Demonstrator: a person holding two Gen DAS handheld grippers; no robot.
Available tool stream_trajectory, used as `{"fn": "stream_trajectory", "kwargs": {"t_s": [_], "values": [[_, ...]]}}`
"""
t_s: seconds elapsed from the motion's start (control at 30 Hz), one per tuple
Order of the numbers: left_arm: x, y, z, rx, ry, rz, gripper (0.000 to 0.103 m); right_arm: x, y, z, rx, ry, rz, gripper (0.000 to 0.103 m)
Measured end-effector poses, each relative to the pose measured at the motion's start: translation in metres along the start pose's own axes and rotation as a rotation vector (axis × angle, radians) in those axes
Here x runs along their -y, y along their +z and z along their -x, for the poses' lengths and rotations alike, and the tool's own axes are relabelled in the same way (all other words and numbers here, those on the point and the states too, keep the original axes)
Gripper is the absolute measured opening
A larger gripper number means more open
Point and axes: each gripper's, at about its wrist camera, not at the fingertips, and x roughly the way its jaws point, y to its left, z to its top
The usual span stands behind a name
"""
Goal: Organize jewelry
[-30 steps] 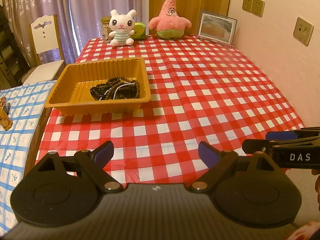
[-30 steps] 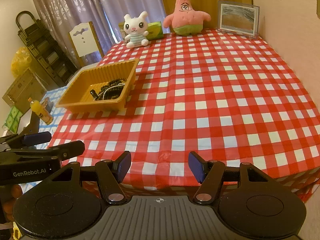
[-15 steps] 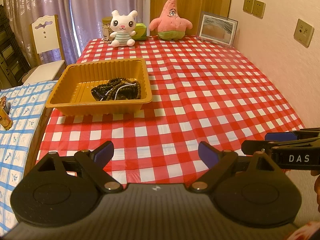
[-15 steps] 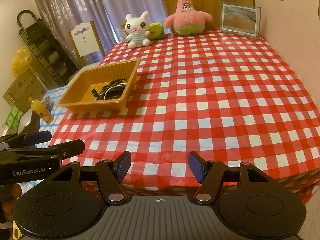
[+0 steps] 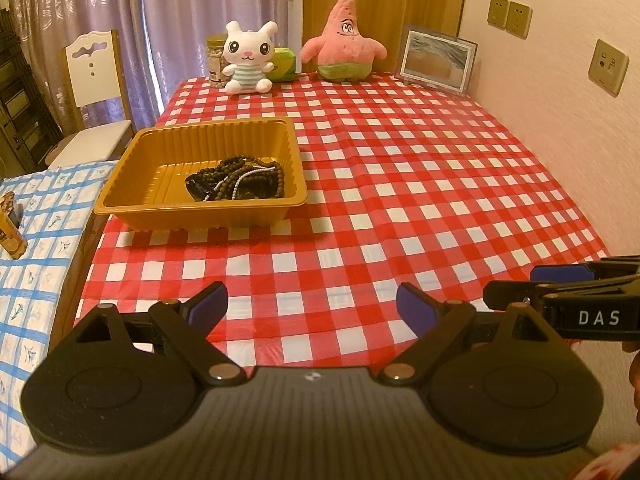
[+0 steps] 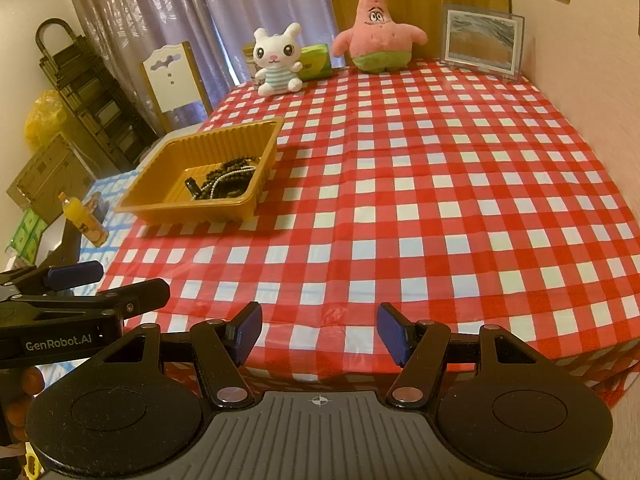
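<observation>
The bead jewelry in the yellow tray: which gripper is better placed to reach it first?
Probably the left gripper. Its jaws are open and the tray with the beads lies nearly ahead of it; from the right gripper it sits far left.

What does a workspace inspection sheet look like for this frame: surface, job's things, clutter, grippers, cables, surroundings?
Surface: table under a red-and-white checked cloth.
Job's things: tray at the table's left side; tangled beads inside it.
Clutter: bunny, pink star plush, framed picture, jar, green pack, all along the far edge.
Grippers: left gripper and right gripper both open, empty, at the near edge.
Cables: nothing seen.
Surroundings: chair, curtains, blue checked cloth at left, wall sockets.
</observation>
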Motion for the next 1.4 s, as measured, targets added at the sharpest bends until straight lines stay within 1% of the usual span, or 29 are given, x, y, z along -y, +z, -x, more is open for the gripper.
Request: {"fn": "stream_trajectory", "kwargs": {"t_s": [0.6, 1.4], "values": [[-0.003, 0.0, 0.001, 0.004, 0.0, 0.001, 0.09, -0.001, -0.001, 0.0, 0.001, -0.001, 0.001, 0.063], [-0.009, 0.0, 0.003, 0.005, 0.004, 0.01, 0.09, -0.015, -0.002, -0.006, -0.002, 0.002, 0.008, 0.063]]}}
